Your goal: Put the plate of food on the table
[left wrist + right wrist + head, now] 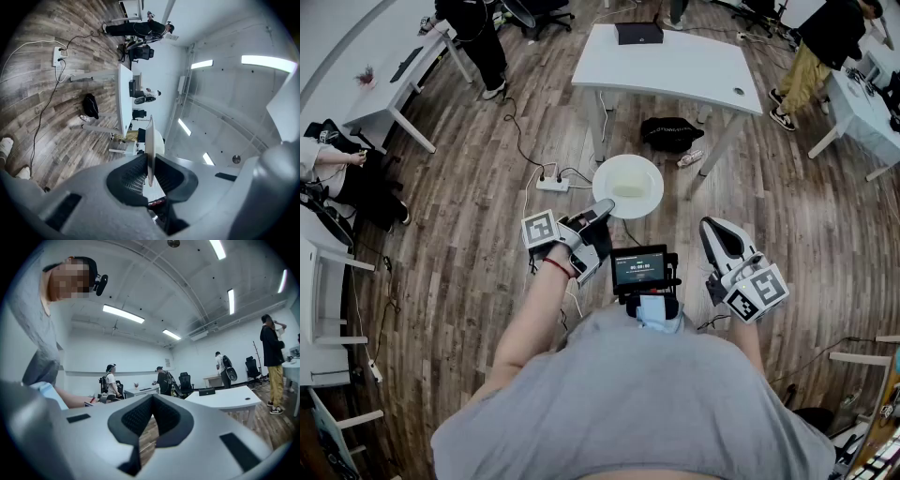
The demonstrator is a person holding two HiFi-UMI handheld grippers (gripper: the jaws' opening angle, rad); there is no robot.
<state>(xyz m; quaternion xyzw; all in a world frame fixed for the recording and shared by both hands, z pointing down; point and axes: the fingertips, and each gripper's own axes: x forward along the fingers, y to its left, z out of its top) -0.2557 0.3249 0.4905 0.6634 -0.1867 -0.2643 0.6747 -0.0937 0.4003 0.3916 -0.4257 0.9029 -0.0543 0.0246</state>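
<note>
Overhead, the left gripper (602,207) clamps the white plate (613,170) of pale food (627,188) at its seven o'clock rim, while the right gripper (713,230), at the plate's four o'clock, is closed and empty.

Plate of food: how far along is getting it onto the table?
Done: the left gripper grips the plate by its rim, food on it. In hand: the plate hangs over the floor, short of the white table. Left: reach the table, set it down, release. The right gripper is empty.
</note>
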